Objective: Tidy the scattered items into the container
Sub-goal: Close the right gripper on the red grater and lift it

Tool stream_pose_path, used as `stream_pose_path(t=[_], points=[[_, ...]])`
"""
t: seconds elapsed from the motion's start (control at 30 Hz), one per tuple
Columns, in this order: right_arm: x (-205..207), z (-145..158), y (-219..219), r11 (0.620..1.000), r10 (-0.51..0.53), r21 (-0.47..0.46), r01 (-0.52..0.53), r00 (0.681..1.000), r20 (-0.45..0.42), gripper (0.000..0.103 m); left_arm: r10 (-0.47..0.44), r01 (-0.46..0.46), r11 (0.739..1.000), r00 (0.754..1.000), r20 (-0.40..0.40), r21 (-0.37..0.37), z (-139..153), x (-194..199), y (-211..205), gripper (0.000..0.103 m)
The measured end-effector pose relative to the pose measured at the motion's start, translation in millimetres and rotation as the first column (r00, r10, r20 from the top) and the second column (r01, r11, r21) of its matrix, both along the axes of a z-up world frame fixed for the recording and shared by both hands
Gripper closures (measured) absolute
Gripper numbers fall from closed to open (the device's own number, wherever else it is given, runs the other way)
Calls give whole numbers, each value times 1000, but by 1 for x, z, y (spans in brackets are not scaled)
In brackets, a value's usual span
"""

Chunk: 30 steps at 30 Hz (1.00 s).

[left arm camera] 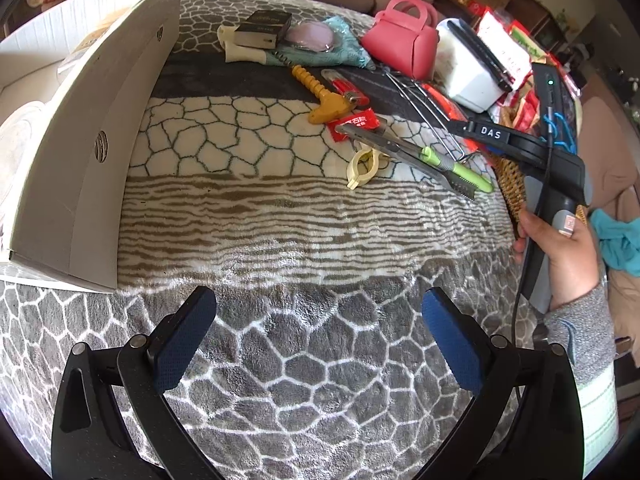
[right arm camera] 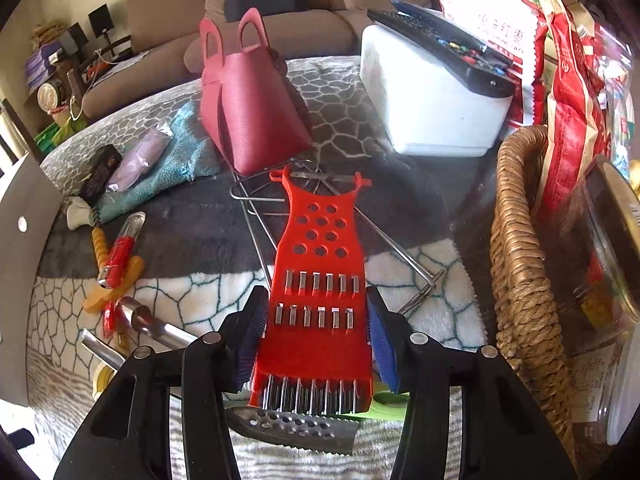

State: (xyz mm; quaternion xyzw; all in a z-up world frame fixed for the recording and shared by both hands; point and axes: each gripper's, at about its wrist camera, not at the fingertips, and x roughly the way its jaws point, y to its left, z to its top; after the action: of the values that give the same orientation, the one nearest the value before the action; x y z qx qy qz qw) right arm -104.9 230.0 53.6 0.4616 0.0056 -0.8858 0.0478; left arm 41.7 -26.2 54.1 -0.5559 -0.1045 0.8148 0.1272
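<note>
My right gripper (right arm camera: 316,336) is shut on a red plastic grater (right arm camera: 320,280), its blue pads pressing both long edges, above the blanket. My left gripper (left arm camera: 320,328) is open and empty over the grey patterned blanket. The white cardboard box (left arm camera: 80,128) stands at the left. Scattered items lie ahead: a yellow toy key (left arm camera: 320,92), a red lighter (left arm camera: 344,86), metal tongs (left arm camera: 400,152), a green-handled tool (left arm camera: 460,166), a cream clip (left arm camera: 364,166), a pink handbag (left arm camera: 400,36) and a wire rack (left arm camera: 428,108).
A white tub (right arm camera: 432,96) with a black remote (right arm camera: 444,40) on top stands at the back right. A wicker basket (right arm camera: 520,280) with red snack bags (right arm camera: 572,100) is at the right. A teal cloth (right arm camera: 176,164) with a purple pouch lies at the left.
</note>
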Motion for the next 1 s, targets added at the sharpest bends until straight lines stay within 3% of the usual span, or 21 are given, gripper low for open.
stream_pose_path(t=[0.13,0.23,0.33,0.47,0.6,0.9,1.0], points=[[18,23,-4,999,30,-40,-31,999,-28,53,0,1,1000,999,-40,29,13,1,-8,0],[37,45,-19,994,93,-50,-97,994,-63,62,1,6,998,992,-128,57,36,6,-16,0],[55,68,-44,985,160,-55,-166,982,-101,62,22,-8,998,979,-203,68,56,8,-28,0],[62,86,-60,983,155,-82,-167,979,-136,61,50,-34,995,984,-173,97,52,3,-38,0],[49,69,-50,987,83,-130,-91,994,-68,32,34,-23,996,992,-125,82,38,1,-30,0],[15,-4,-42,998,39,-56,-34,994,100,30,-6,13,997,995,-104,71,31,0,-11,0],[9,-12,-40,998,43,-49,-38,993,108,39,-10,16,997,997,-82,79,25,-3,-5,0]])
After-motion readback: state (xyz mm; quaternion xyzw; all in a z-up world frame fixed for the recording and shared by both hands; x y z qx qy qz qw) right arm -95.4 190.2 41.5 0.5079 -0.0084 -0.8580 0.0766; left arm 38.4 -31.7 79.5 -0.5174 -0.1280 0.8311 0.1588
